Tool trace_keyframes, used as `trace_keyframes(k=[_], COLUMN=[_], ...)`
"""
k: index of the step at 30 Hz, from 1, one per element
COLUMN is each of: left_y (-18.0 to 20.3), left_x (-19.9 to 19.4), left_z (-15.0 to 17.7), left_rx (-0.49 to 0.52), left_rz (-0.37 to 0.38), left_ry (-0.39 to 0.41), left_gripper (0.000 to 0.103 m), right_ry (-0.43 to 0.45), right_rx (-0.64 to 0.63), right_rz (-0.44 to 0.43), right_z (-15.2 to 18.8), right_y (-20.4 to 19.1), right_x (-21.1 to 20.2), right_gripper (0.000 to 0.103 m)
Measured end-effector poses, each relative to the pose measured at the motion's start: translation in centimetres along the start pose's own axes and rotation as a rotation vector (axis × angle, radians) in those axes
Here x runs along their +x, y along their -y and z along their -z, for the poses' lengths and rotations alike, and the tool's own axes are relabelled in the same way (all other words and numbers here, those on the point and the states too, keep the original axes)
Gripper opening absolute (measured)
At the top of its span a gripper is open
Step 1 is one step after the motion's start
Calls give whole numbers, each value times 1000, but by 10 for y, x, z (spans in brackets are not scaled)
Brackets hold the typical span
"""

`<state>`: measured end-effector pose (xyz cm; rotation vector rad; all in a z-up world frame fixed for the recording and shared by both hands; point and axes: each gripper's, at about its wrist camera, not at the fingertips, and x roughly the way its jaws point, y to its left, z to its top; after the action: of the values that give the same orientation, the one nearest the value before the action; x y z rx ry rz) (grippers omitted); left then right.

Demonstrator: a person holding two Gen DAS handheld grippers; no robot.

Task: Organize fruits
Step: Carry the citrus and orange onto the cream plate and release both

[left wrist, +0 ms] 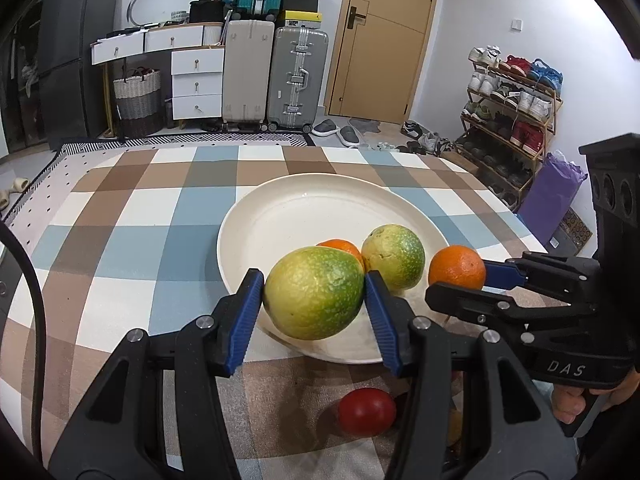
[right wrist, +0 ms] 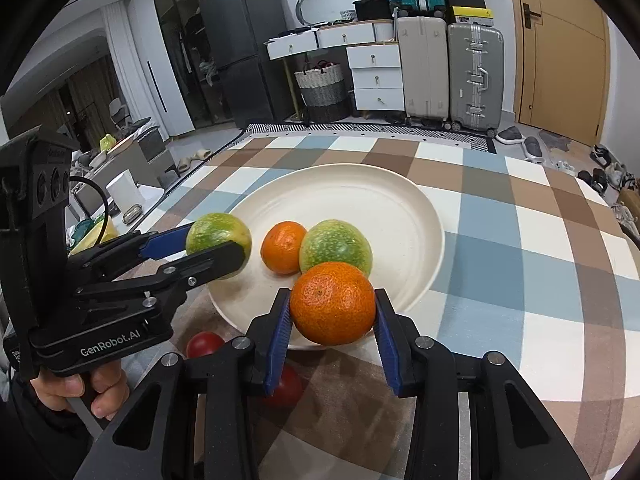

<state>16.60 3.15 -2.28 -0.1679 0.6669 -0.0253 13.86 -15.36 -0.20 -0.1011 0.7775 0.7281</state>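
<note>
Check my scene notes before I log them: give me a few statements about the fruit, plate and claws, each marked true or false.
1. The left claw grips a green fruit. True.
2. The right claw is open with nothing in it. False: it is shut on an orange.
3. The plate already holds an orange and a green fruit. True.
4. The red fruit lies on the plate. False: it lies on the checked cloth, nearer than the plate.
</note>
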Motion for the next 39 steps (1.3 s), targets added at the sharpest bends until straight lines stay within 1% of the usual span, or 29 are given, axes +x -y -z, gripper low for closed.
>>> trace_keyframes(k=[4, 9, 16, 19, 22, 29, 32, 33, 34, 39], left_y=[-1, -2, -6, -9, -13, -16, -16, -16, -16, -14], left_x=[2, 2, 8, 11, 15, 17, 17, 17, 18, 16], left_z=[0, 0, 0, -1, -3, -3, -3, -3, -3, -4], left_rx=[-6, -7, -26, -36, -56, -73, -72, -73, -73, -65], left_rz=[0, 1, 4, 4, 6, 1, -6, -10, -12, -20], left_ry=[2, 4, -21, -26, -30, -40, -37, -37, -37, -27], left_gripper=[49, 49, 49, 49, 49, 49, 49, 49, 49, 49], right_ry=[-26, -19, -15, -19, -26, -24, -3, 10, 16, 21], right_rx=[-3, 3, 32, 41, 52, 30, 17, 16, 15, 15], right_rz=[4, 28, 69, 87, 85, 83, 79, 75, 74, 83], right_z=[-2, -9, -23, -24, -23, -19, -16, -15, -15, -6], right_y=[0, 5, 21, 25, 30, 24, 22, 21, 22, 23], right_x=[9, 16, 23, 26, 29, 29, 24, 20, 17, 5], right_gripper=[40, 40, 40, 40, 40, 41, 43, 45, 50, 53])
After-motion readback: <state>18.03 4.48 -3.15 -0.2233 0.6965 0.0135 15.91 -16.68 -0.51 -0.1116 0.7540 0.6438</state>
